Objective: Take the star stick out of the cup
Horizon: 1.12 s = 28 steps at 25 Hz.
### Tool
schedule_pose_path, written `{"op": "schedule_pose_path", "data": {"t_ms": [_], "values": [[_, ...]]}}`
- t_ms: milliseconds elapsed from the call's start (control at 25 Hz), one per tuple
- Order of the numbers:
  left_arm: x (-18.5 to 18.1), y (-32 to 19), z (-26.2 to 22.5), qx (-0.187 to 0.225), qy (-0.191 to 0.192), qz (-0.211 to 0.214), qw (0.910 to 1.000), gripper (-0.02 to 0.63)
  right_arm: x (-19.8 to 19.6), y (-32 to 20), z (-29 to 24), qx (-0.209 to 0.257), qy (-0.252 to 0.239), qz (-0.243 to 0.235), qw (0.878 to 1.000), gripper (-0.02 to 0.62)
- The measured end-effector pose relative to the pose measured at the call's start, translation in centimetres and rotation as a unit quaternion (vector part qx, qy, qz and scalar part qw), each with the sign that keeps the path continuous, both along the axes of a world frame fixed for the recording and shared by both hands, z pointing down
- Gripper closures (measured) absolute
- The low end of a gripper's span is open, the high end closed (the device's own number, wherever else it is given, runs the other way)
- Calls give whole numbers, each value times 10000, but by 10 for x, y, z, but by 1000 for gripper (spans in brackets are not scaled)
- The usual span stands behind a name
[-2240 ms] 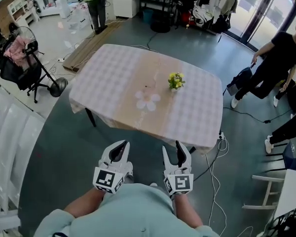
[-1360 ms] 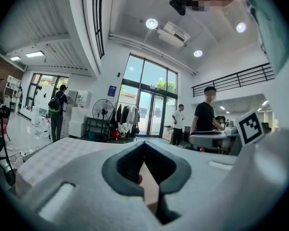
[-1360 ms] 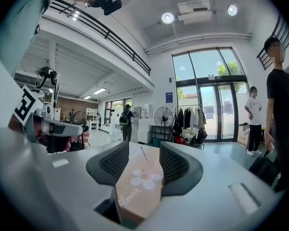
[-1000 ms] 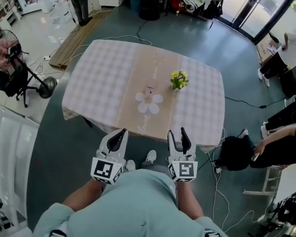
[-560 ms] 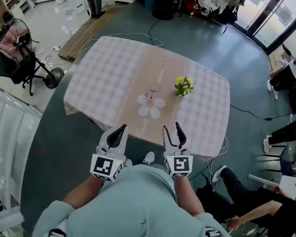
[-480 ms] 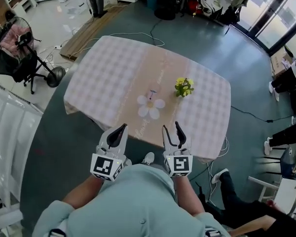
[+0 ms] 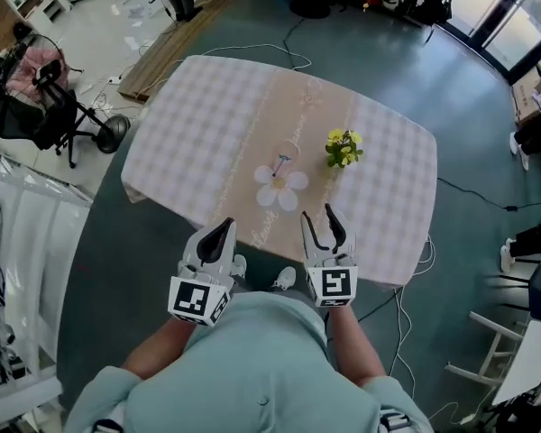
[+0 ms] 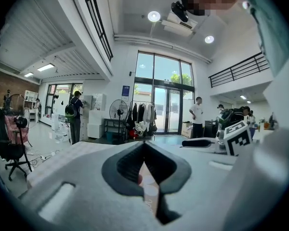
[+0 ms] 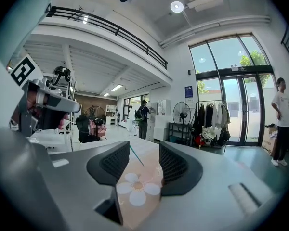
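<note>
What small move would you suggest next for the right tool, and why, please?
I'd probably carry the right tool forward over the checked-cloth table towards the thin stick standing at the white flower-shaped mat. Its jaws stand open and empty, yet it hovers at the near table edge, well short of the stick.

A: What's nearest the camera?
B: Left claw (image 7: 226,224) closed, right claw (image 7: 317,213) spread, both short of the counter (image 7: 189,124).
A: On it?
B: Flower-shaped mat (image 7: 280,190), thin stick (image 7: 280,164) rising from it, yellow flowers (image 7: 343,148) beside.
</note>
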<state>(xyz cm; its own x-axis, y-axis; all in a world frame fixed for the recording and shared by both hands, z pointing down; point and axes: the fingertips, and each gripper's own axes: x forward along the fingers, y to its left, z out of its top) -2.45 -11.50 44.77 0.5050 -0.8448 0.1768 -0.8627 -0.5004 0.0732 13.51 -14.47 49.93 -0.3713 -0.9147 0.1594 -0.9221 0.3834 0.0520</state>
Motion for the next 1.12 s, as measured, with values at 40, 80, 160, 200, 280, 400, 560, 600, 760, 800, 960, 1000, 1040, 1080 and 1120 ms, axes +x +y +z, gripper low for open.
{"op": "schedule_pose_path", "data": {"t_ms": [40, 80, 160, 200, 280, 400, 560, 600, 760, 800, 960, 1000, 1040, 1080, 1120], "values": [[-2, -4, -2, 20, -7, 26, 10000, 604, -2, -5, 2, -10, 48, 4, 10000, 423], [-4, -8, -4, 51, -10, 50, 10000, 604, -5, -9, 4, -18, 111, 5, 9999, 422], [-12, -15, -7, 116, -17, 92, 9999, 604, -13, -15, 10, -22, 254, 10, 9997, 422], [-17, -18, -8, 138, -15, 103, 9999, 604, -18, -18, 13, -23, 313, 12, 9995, 422], [-26, -23, -10, 167, 3, 106, 9998, 604, -27, -23, 22, -45, 422, -3, 9991, 423], [-39, -29, -10, 186, -2, 118, 9998, 604, -45, -30, 40, -92, 658, -98, 9977, 423], [-56, -35, -13, 222, 5, 107, 9997, 604, -64, -44, 63, -189, 861, -132, 9960, 425], [-60, -36, -13, 231, 14, 96, 9997, 604, -67, -48, 66, -209, 871, -103, 9959, 425], [-76, -39, -13, 235, 18, 26, 9997, 604, -74, -64, 76, -274, 879, 42, 9957, 425], [-80, -40, -13, 232, 12, 14, 9997, 604, -75, -68, 78, -292, 887, 73, 9956, 426], [-86, -41, -10, 210, -8, 12, 9998, 604, -75, -85, 87, -383, 880, 242, 9951, 428], [-87, -41, -10, 207, 6, 9, 9998, 604, -75, -88, 89, -405, 878, 287, 9949, 428], [-88, -41, -11, 206, 16, 4, 9998, 604, -75, -92, 90, -422, 884, 324, 9947, 428], [-89, -42, -12, 207, 20, -1, 9998, 604, -75, -95, 92, -437, 897, 355, 9944, 428], [-90, -42, -13, 206, 22, -5, 9998, 604, -75, -98, 93, -450, 912, 385, 9941, 428]]}}
